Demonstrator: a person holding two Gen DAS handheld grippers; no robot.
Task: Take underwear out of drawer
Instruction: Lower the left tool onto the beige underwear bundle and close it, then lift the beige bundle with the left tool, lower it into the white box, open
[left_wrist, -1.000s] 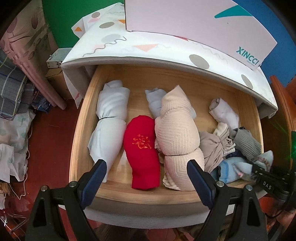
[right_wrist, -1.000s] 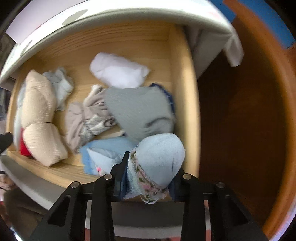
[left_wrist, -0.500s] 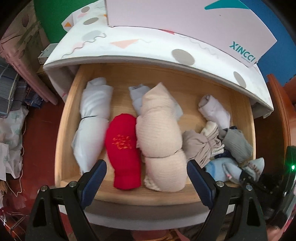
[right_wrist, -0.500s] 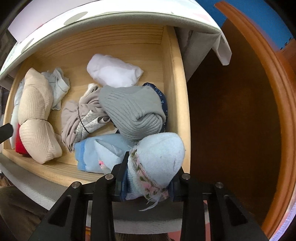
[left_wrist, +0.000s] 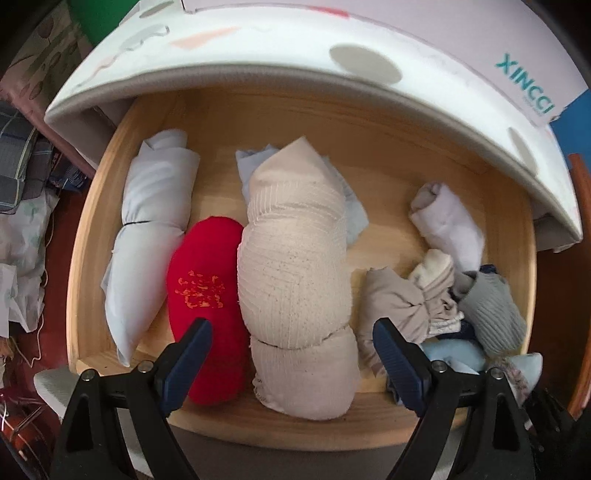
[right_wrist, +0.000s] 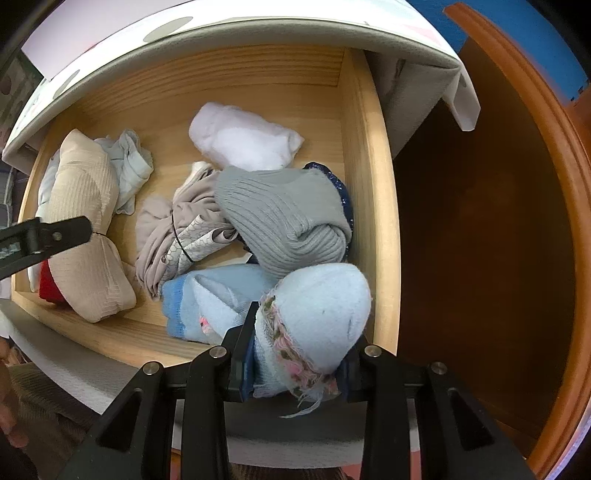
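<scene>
Pointing down, right gripper (right_wrist: 299, 354) clamped on light-blue rolled underwear (right_wrist: 321, 314), left gripper (left_wrist: 291, 354) spread wide, empty, above drawer (left_wrist: 369, 428).

An open wooden drawer (left_wrist: 79, 258) is seen from above, its pale plank floor bare toward twelve o'clock. In the left wrist view, a pale blue roll (left_wrist: 147, 236) bound by a dark band is laid at nine o'clock, a red roll (left_wrist: 207, 295) with orange lettering just beside it, and a beige ribbed roll (left_wrist: 295, 277) at the centre, touching the red one. A crumpled light blue cloth (left_wrist: 354, 214) is tucked behind the beige roll. A white roll (left_wrist: 447, 221) is placed at two o'clock. At four o'clock a taupe bundle (left_wrist: 395, 302), a grey ribbed roll (left_wrist: 487, 314) and a blue terry piece (right_wrist: 218, 295) are heaped together.
</scene>
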